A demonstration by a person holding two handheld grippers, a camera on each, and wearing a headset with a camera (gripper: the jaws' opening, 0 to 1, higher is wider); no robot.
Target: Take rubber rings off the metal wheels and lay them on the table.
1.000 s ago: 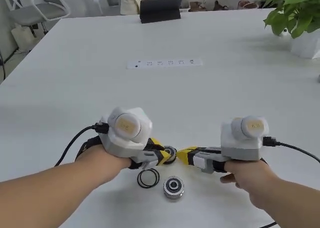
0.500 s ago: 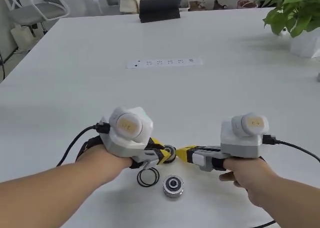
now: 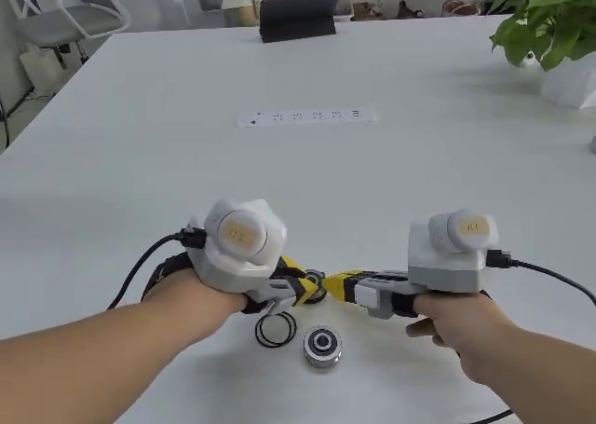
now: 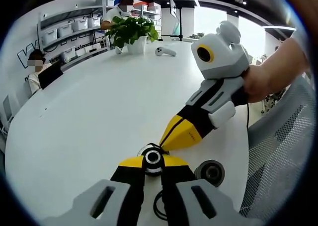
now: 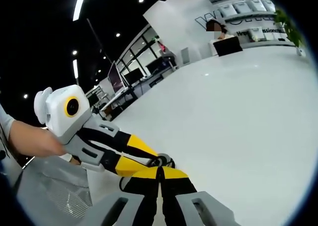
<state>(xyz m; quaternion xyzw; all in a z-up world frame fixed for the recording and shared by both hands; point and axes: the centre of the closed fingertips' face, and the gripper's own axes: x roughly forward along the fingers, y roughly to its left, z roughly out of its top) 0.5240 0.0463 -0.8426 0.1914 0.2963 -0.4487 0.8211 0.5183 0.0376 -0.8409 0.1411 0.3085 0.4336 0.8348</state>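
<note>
My left gripper point(image 3: 305, 290) is shut on a small metal wheel point(image 3: 317, 282) held just above the white table point(image 3: 372, 182). In the left gripper view the wheel point(image 4: 151, 158) sits between my yellow jaws. My right gripper point(image 3: 333, 283) points at it from the right, jaws together, and its tips pinch the black rubber ring at the wheel's rim point(image 5: 164, 161). Two loose black rubber rings point(image 3: 276, 330) lie on the table below the left gripper. A second wheel point(image 3: 322, 344) stands beside them, also seen past my left jaws point(image 4: 209, 172).
A white power strip point(image 3: 307, 117) lies mid-table. A potted plant point(image 3: 549, 23) stands at the far right, and a dark tablet point(image 3: 298, 16) with a seated person behind it is at the far edge. Black cables trail from both grippers.
My right gripper has edged slightly left, closer onto the wheel. The left gripper, loose rings and second wheel stay where they were.
</note>
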